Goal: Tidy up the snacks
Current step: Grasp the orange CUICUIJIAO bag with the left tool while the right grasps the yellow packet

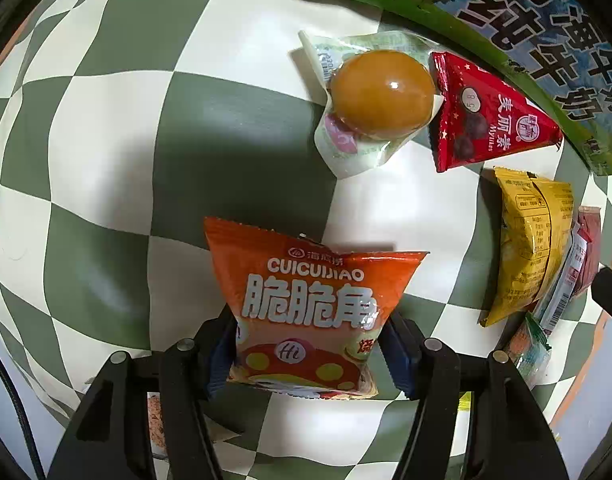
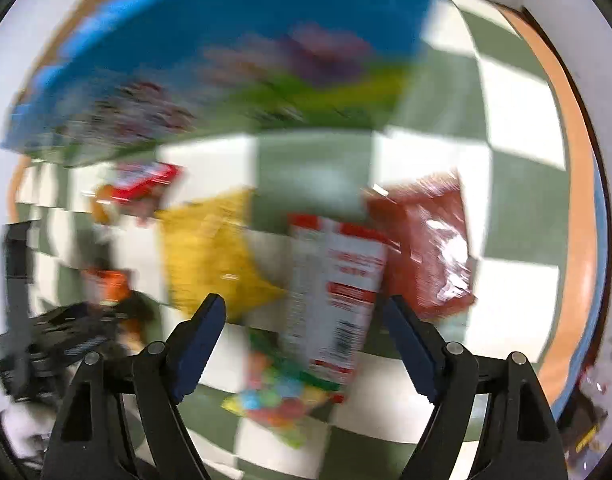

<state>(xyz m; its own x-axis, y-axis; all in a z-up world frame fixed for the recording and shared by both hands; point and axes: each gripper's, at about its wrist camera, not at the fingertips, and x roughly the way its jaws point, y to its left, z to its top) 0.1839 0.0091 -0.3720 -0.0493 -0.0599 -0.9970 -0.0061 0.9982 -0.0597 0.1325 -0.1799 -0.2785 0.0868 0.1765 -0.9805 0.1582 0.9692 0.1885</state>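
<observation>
My left gripper (image 1: 308,344) is shut on an orange CUICUIJIAO snack bag (image 1: 306,304), held above the green-and-white checkered cloth (image 1: 106,160). Ahead lie a packaged brown egg (image 1: 380,92), a red triangular Mylikes pack (image 1: 490,120) and a yellow snack bag (image 1: 530,240). The right wrist view is blurred. My right gripper (image 2: 302,316) is open above a red-and-white packet (image 2: 342,284), a dark red packet (image 2: 430,240), a yellow bag (image 2: 214,248) and a colourful candy pack (image 2: 282,396).
A large blue-and-green milk carton box (image 1: 526,36) stands along the far edge; it also shows in the right wrist view (image 2: 226,60). More packets (image 1: 574,268) lie at the right. The orange table rim (image 2: 562,200) curves at right.
</observation>
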